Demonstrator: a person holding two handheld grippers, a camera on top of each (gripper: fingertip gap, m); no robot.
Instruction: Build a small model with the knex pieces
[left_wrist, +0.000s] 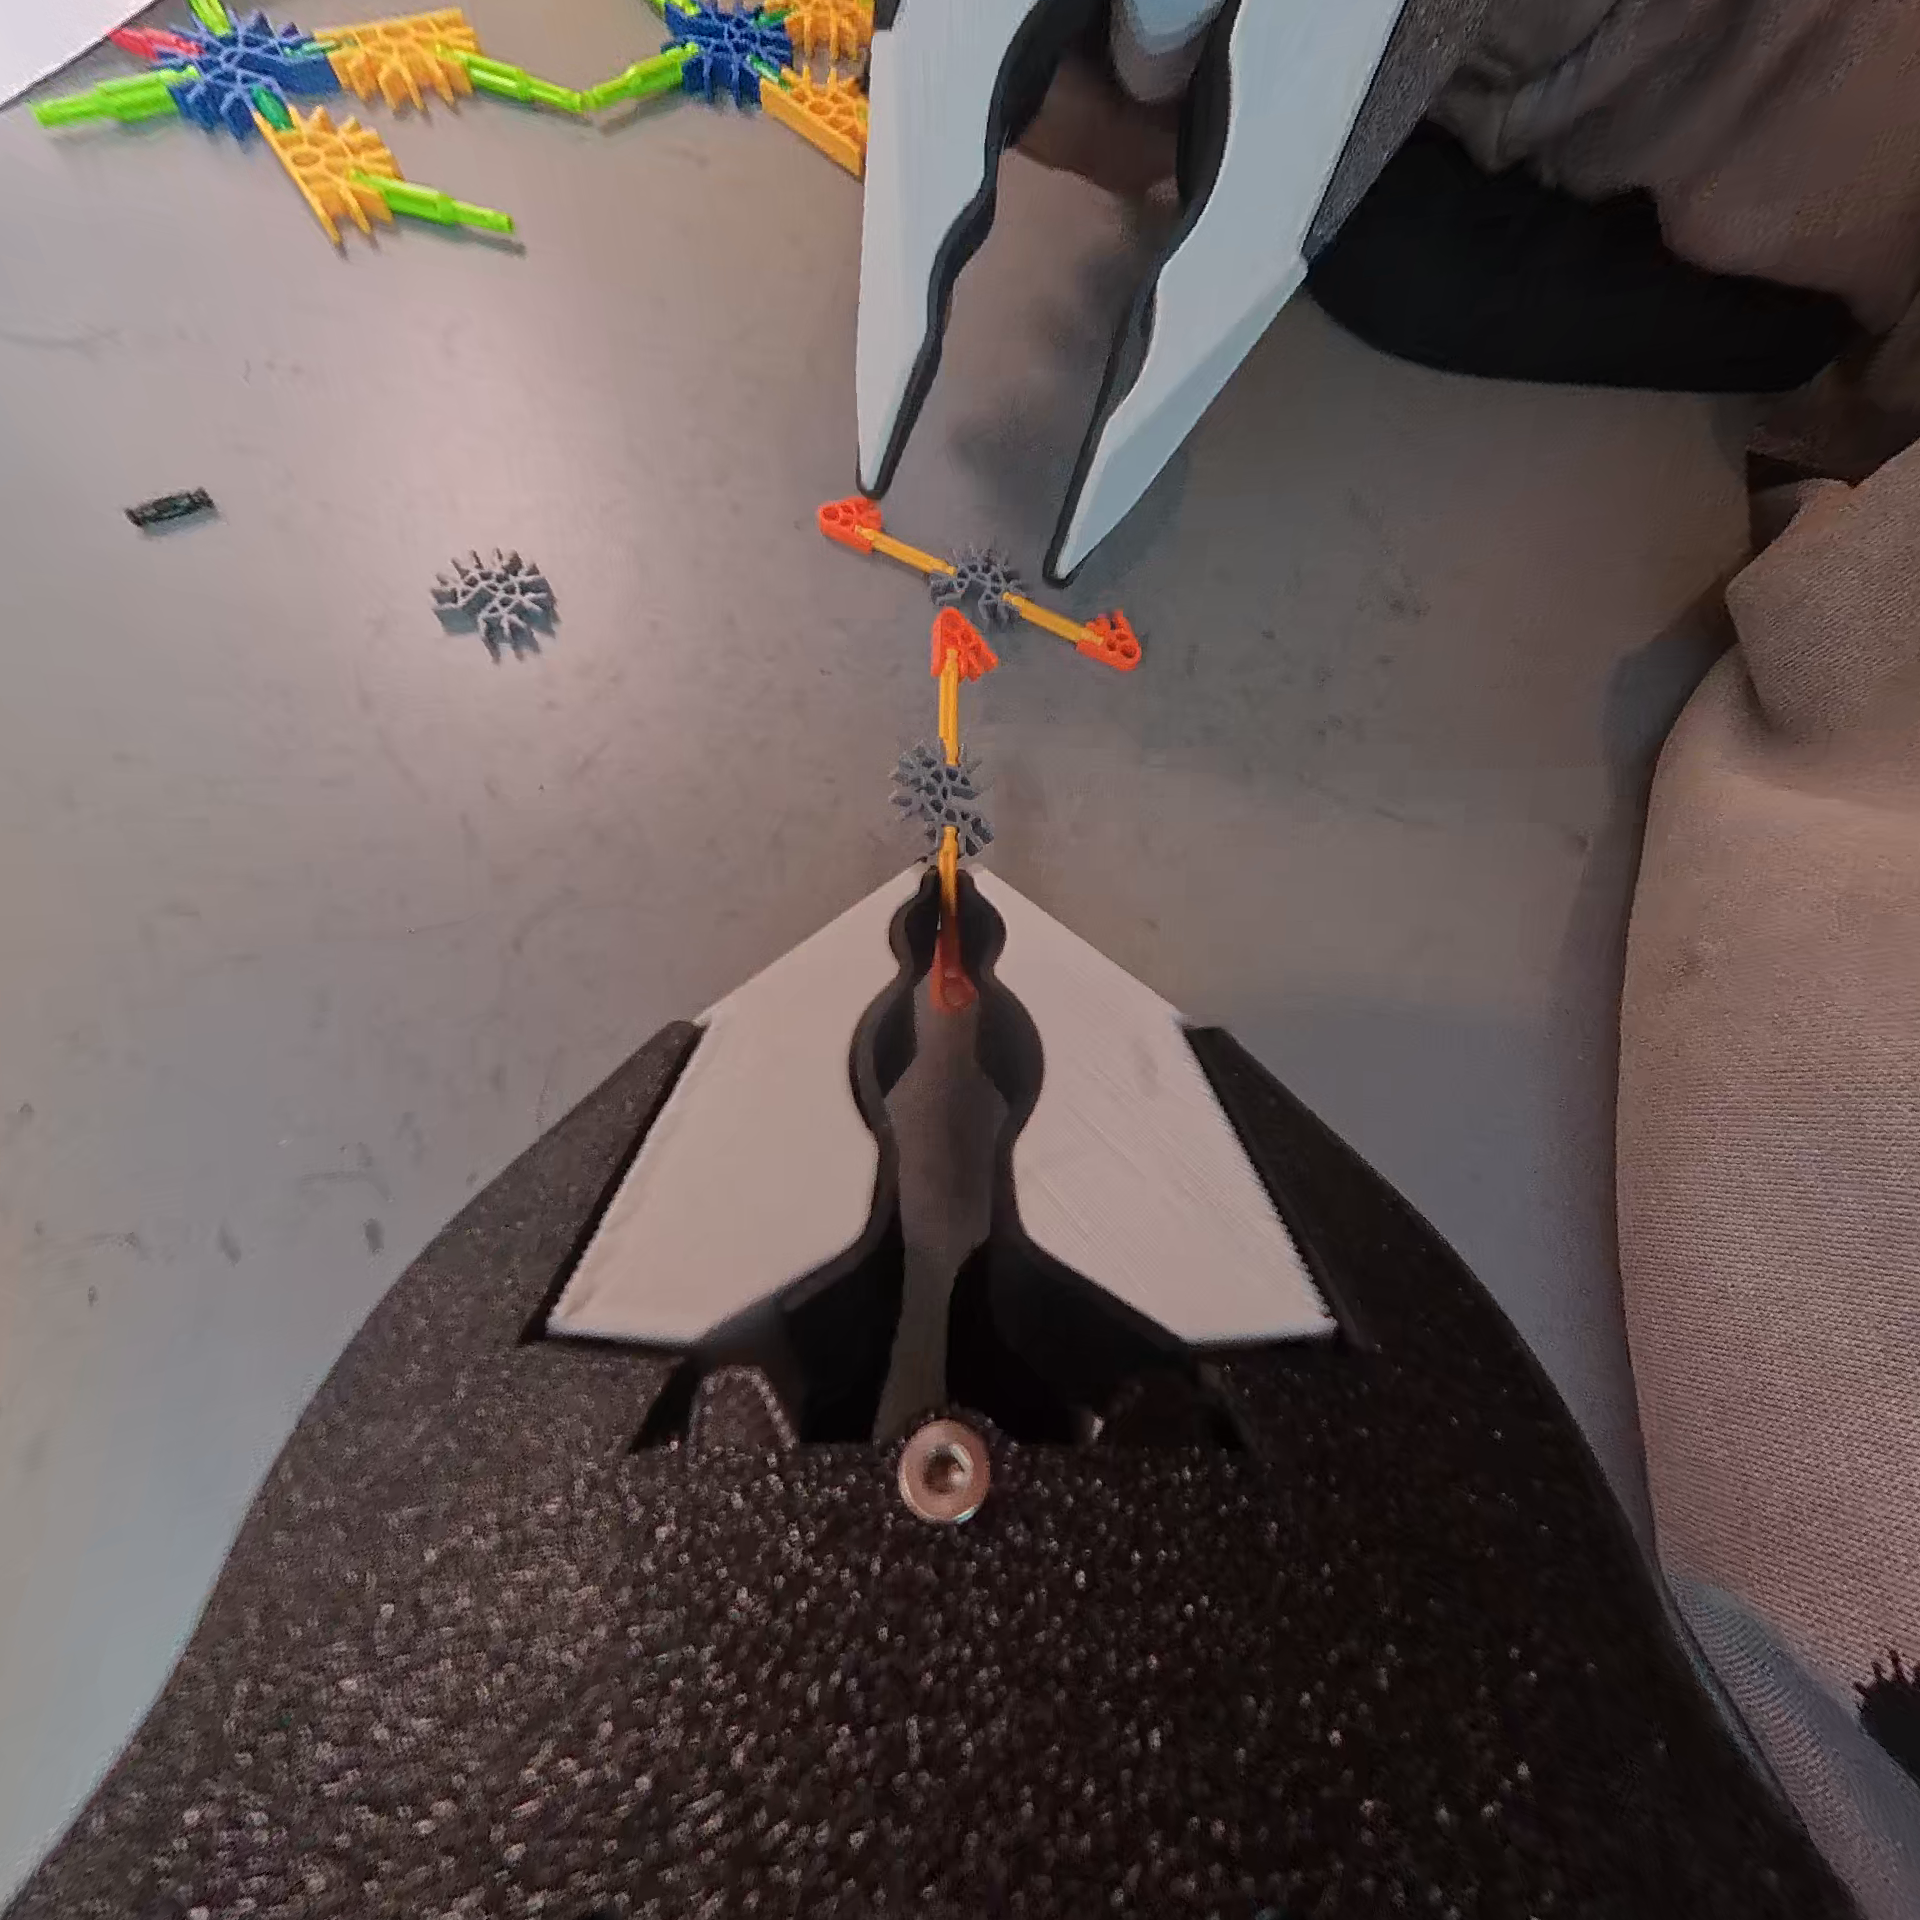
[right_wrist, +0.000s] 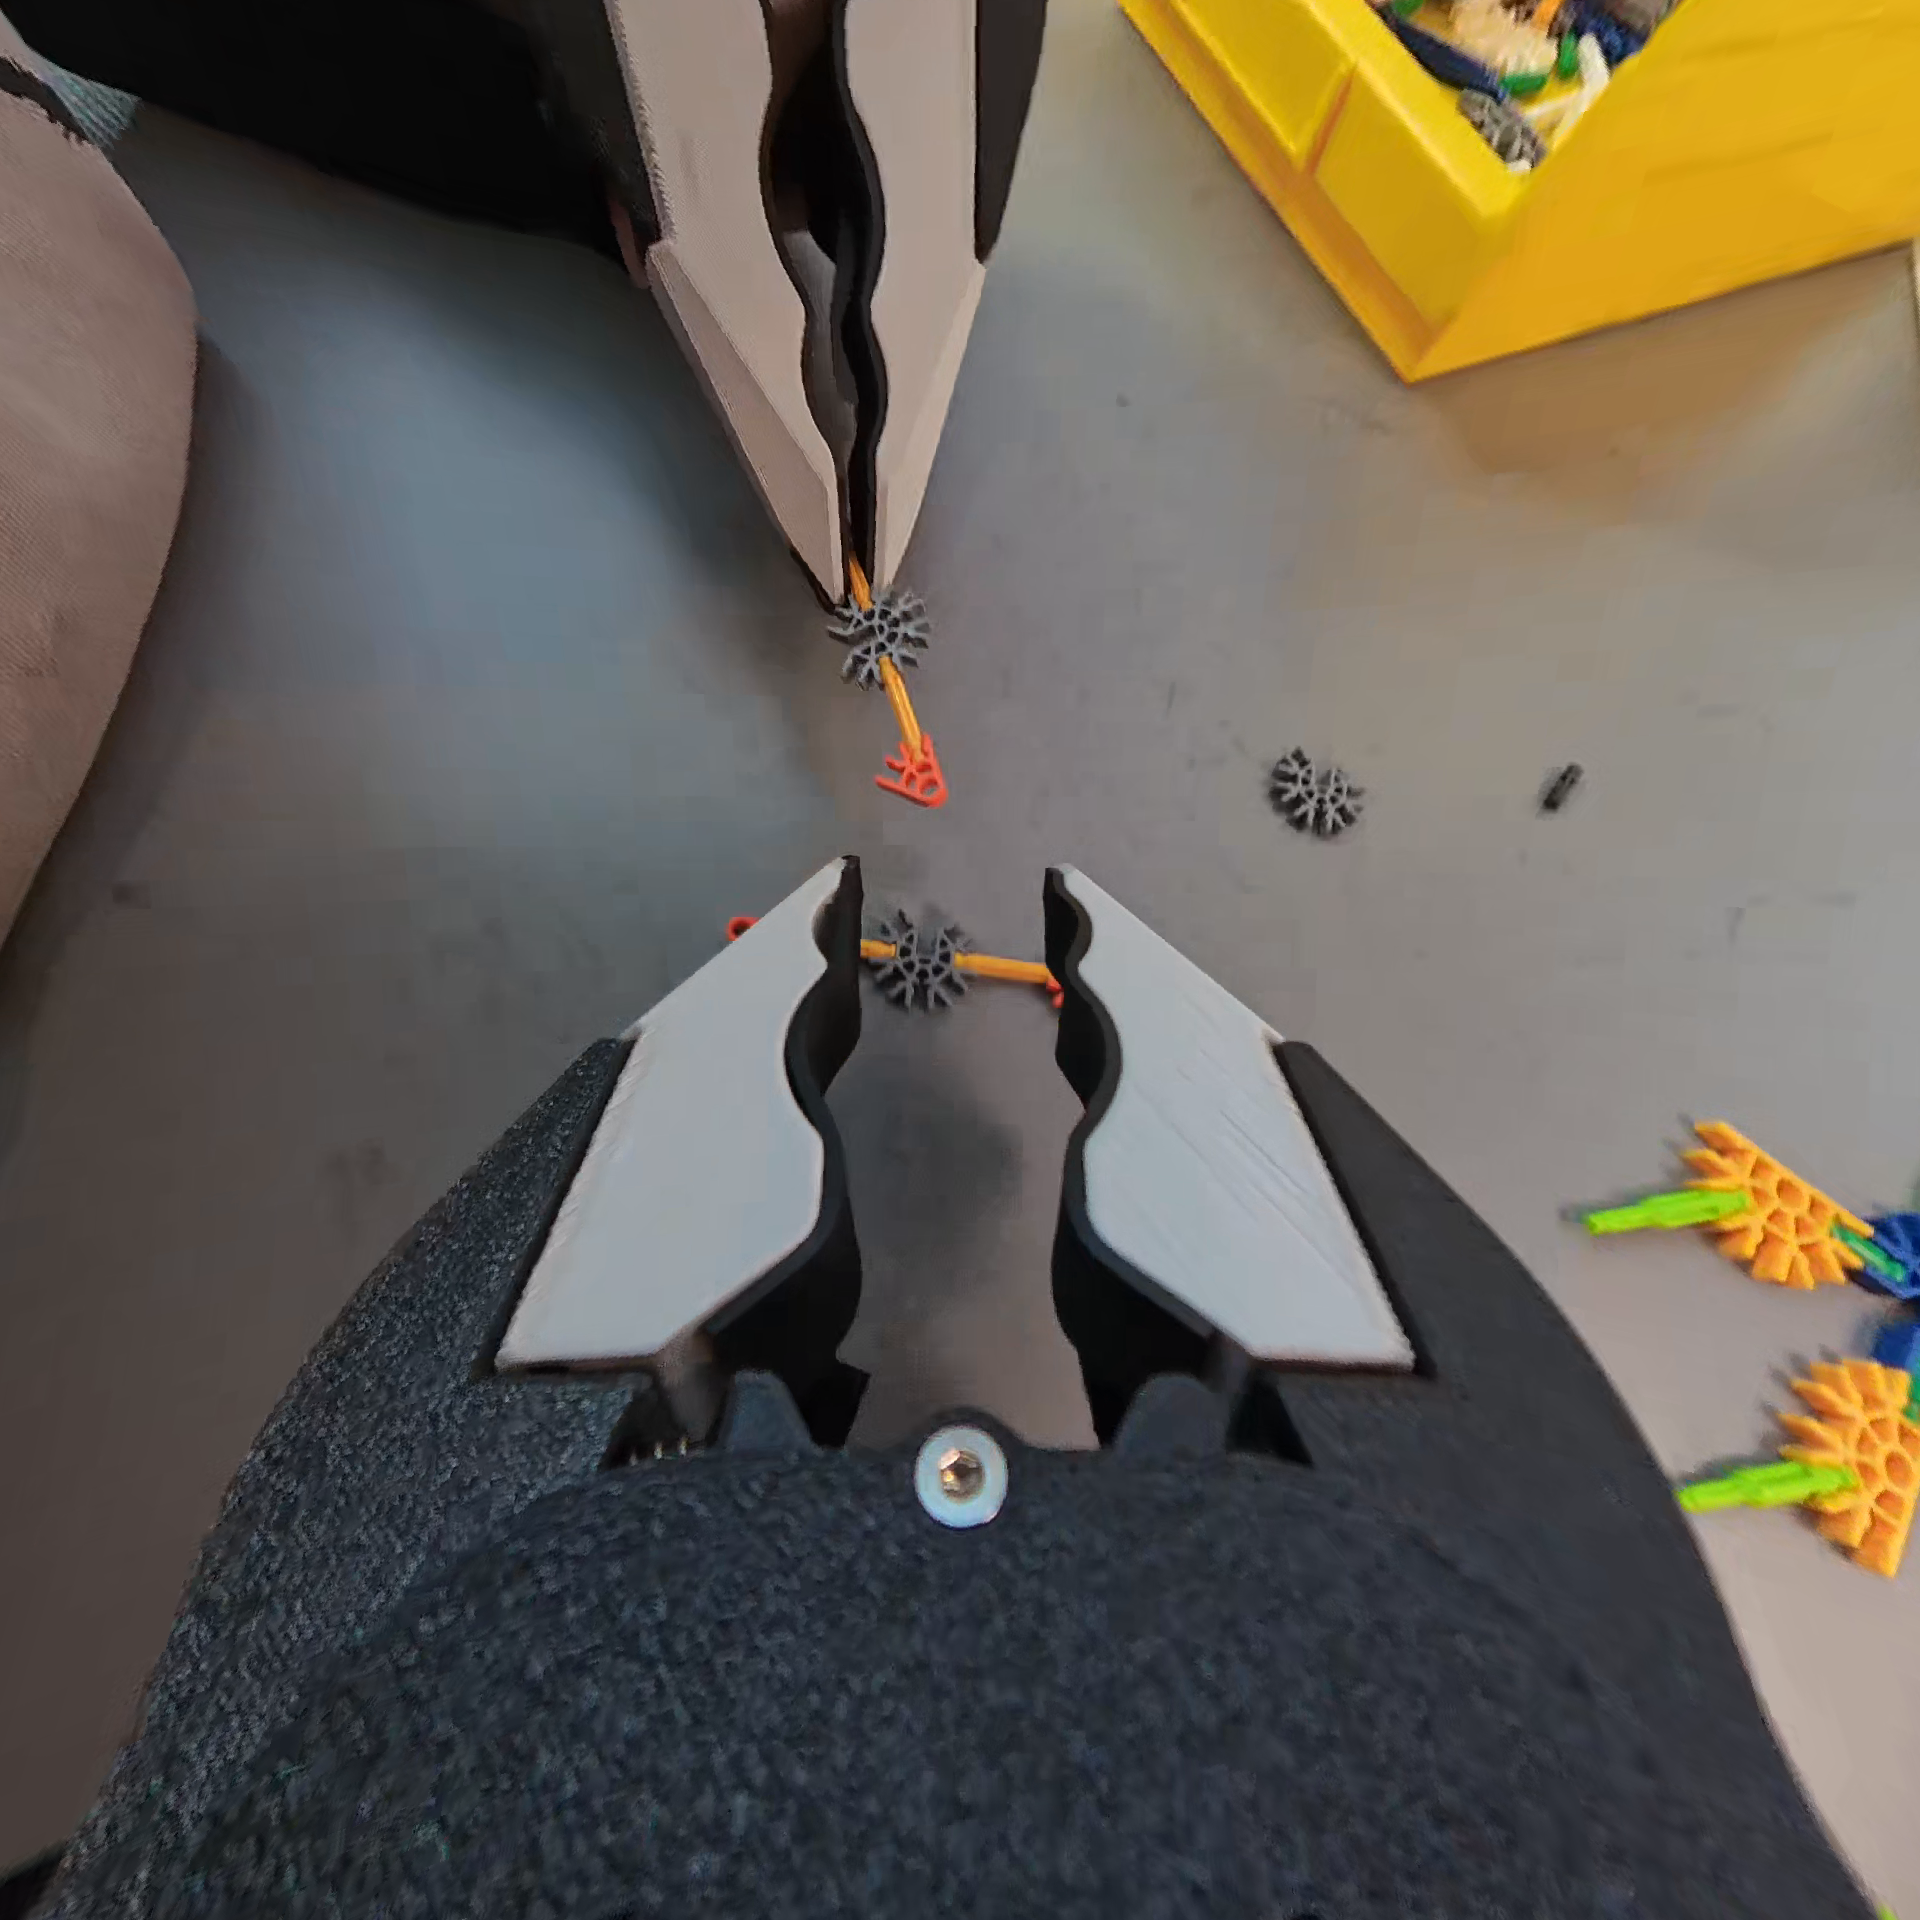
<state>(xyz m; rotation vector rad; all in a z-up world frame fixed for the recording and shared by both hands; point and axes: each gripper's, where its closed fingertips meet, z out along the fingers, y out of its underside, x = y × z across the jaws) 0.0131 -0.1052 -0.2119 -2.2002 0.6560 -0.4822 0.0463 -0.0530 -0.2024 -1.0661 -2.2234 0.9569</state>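
Left gripper: we see its pale fingers pressed together on the near end of a thin yellow plastic rod that runs through a grey snowflake-shaped connector to an orange wedge-shaped tip. This held rod piece sits at the centre of the left wrist view, with a second orange tip tucked back between the fingers.

Right gripper: we see its fingers spread apart, straddling a second yellow rod with a grey snowflake hub and orange end caps that lies flat on the grey tabletop, just below the centre of the right wrist view.

Gap between the pieces: the held piece's orange tip sits just beside the lying piece's hub in the left wrist view; we cannot tell whether they touch.

Slip risk: we judge the grip thin, since only the rod's end is pinched; a sideways push could swing the piece.

Knock risk: the right fingertips stand close to the lying rod's ends, so closing off-centre could flick it away.

Surroundings: a loose grey snowflake connector and a small black part lie at centre right; a yellow plastic bin of mixed parts fills the upper right; green, blue and orange assemblies lie upper left in the left wrist view.
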